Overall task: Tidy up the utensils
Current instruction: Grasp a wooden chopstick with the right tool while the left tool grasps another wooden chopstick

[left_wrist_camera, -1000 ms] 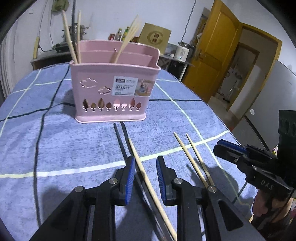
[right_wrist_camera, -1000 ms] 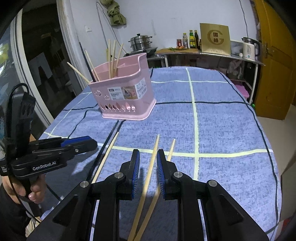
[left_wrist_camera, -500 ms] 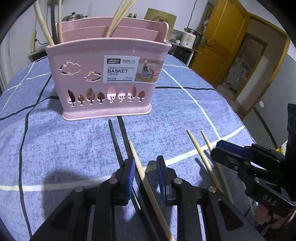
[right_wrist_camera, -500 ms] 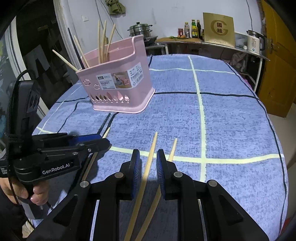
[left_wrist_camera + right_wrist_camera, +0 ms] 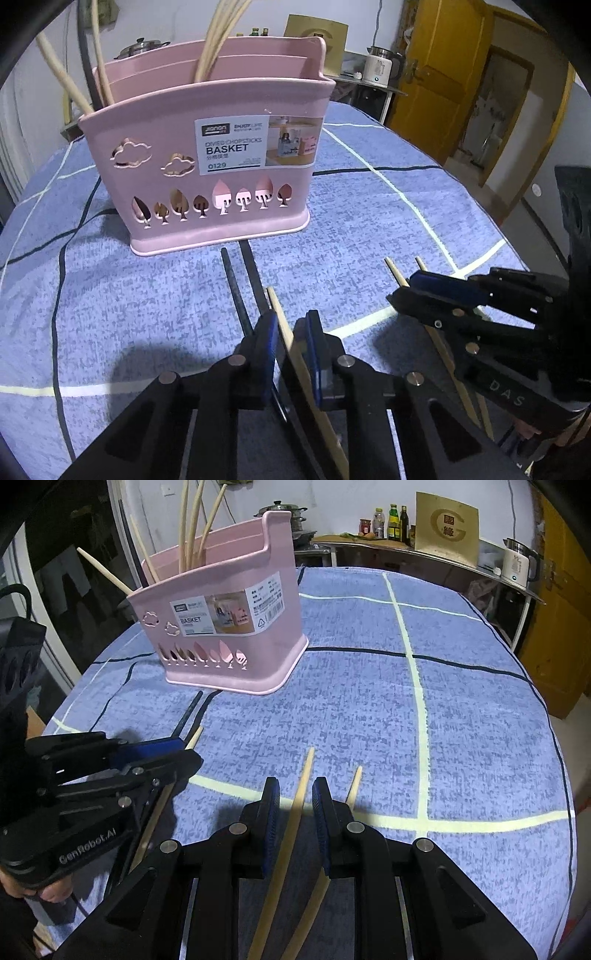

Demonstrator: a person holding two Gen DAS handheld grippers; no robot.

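Meanwhile, through the left wrist camera, the left hand-held gripper (image 5: 290,334) is closing its jaws around a pale wooden chopstick (image 5: 277,314) lying on the blue checked cloth of the desk (image 5: 110,295); the stick is running between the blue pads, which are standing close on either side of it, and whether they are pressing on it yet is hard to tell. Two black chopsticks (image 5: 236,288) are lying just beside it, so the cleanest grip is likely one that is pinching the pale stick alone, without catching a dark one. Beyond, the pink chopstick basket (image 5: 221,155) is standing upright near the loose sticks, already holding several pale chopsticks leaning in its rear compartments. At the right edge, the right hand-held gripper (image 5: 410,291) is hovering over another pale pair (image 5: 397,275). Through the right wrist camera, that right hand-held gripper (image 5: 294,808) is standing narrowly parted, a long, slim, tapered pale chopstick (image 5: 304,775) lying between its pads with a visible gap either side, not yet gripped; its twin (image 5: 354,781) is lying just outside the right finger. Squeezing squarely on the one stick, then lifting level, is probably the safest way of carrying it to the basket (image 5: 236,627), standing well ahead and to the left.
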